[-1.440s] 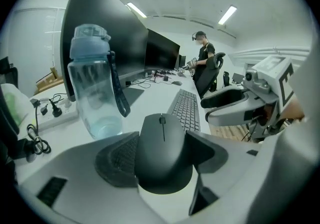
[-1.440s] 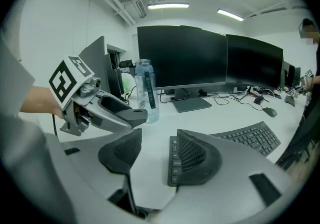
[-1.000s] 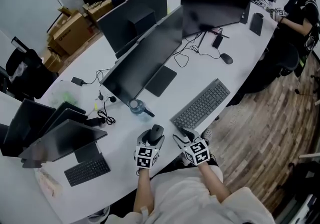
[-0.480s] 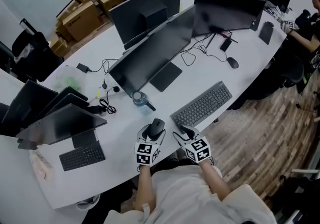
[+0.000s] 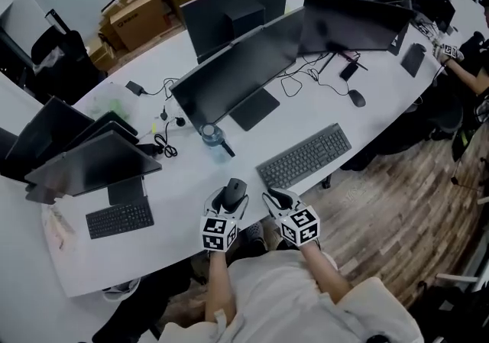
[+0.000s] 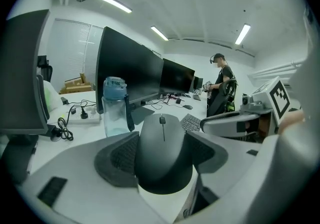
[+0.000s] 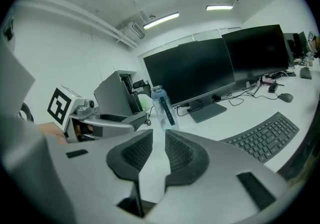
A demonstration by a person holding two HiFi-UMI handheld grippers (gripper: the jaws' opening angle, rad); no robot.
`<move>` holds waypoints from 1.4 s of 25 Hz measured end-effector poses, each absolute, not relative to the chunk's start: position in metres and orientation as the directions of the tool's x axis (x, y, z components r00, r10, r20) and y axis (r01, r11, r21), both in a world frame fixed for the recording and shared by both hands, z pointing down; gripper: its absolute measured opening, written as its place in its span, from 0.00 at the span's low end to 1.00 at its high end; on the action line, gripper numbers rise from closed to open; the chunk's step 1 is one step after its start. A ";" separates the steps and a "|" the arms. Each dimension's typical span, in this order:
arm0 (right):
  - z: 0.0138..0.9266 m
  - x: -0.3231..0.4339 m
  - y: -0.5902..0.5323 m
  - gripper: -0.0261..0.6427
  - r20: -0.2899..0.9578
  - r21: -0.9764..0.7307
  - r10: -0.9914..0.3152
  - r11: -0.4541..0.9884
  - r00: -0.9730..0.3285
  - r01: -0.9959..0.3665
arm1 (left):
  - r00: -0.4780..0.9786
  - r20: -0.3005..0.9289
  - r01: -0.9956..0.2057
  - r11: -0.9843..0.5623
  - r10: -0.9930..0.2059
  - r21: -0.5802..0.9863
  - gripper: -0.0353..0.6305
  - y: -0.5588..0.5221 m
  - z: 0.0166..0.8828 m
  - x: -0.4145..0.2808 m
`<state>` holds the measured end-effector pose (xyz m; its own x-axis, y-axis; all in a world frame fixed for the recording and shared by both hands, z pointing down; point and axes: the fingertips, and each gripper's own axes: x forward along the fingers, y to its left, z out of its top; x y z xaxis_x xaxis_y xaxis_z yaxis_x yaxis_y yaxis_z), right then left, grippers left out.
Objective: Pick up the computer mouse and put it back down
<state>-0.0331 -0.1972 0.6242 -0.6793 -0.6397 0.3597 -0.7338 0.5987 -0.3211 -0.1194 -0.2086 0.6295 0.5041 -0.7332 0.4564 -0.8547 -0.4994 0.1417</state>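
Head view: my left gripper [image 5: 231, 198] holds the computer mouse [image 5: 236, 189] at the desk's [image 5: 183, 204] near edge, with my right gripper [image 5: 276, 199] just beside.

Left gripper view: my pads clamp its flanks. It looks lifted to me.

Right gripper view: my jaws have just been closing to a slit, with nothing between them.

Next, I judge: lower it flat, then release.

Person's in a pale, off-white top [image 5: 286, 299], loose fit. Sleeves [image 5: 370, 299] look short or pushed up, hard to say from above. Left gripper [image 5: 228, 200] & right gripper [image 5: 276, 200]: light grey moulded shells, each w/ a white cube [image 5: 218, 234] carrying black square markers. Inner pads [image 7: 131, 155] are dark grey, finely ribbed, scoop-shaped.
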 end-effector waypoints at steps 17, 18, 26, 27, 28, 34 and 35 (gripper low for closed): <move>0.604 -0.002 -0.157 0.05 0.194 -0.343 -0.682 0.626 -0.705 -0.700 | 0.447 0.476 -0.886 -0.450 -0.757 0.114 0.50 -0.154 0.632 -0.105; 0.606 -0.002 -0.156 0.05 0.201 -0.341 -0.676 0.630 -0.709 -0.698 | 0.443 0.475 -0.887 -0.447 -0.760 0.113 0.50 -0.154 0.632 -0.105; 0.609 -0.003 -0.163 0.05 0.219 -0.311 -0.689 0.622 -0.691 -0.719 | 0.459 0.473 -0.879 -0.462 -0.752 0.119 0.50 -0.161 0.633 -0.105; 0.609 -0.004 -0.164 0.05 0.219 -0.315 -0.688 0.621 -0.692 -0.717 | 0.457 0.477 -0.879 -0.464 -0.751 0.111 0.50 -0.162 0.634 -0.106; 0.610 -0.005 -0.166 0.05 0.220 -0.318 -0.685 0.623 -0.695 -0.715 | 0.453 0.483 -0.879 -0.468 -0.750 0.098 0.50 -0.164 0.636 -0.107; 0.616 -0.013 -0.179 0.05 0.235 -0.332 -0.669 0.627 -0.705 -0.705 | 0.452 0.515 -0.868 -0.493 -0.728 0.063 0.50 -0.186 0.647 -0.111; 0.616 -0.013 -0.181 0.05 0.234 -0.334 -0.672 0.623 -0.703 -0.707 | 0.452 0.521 -0.864 -0.501 -0.724 0.054 0.50 -0.190 0.648 -0.111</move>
